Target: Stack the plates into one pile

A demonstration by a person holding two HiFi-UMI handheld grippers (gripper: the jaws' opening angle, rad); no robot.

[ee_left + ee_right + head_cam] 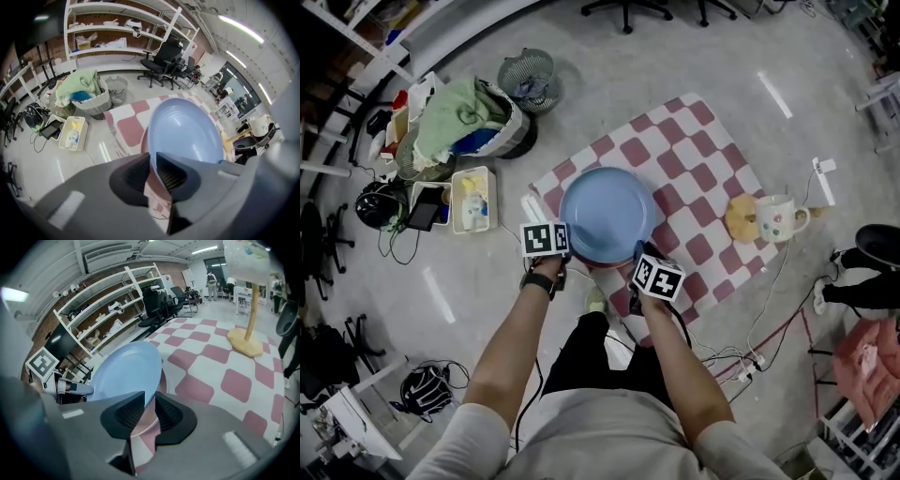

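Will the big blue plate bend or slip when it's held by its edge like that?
Probably no bending: the blue plate shows no sag though the left tool and right tool pinch only its rim. It looks smooth and glossy, so it might slip. It seems breakable, though the checked cloth below may soften a drop.

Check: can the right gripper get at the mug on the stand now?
Probably not yet: the right gripper is shut on the blue plate, as is the left gripper. The checkered mat toward the mug looks bare, so the way seems free once it releases.
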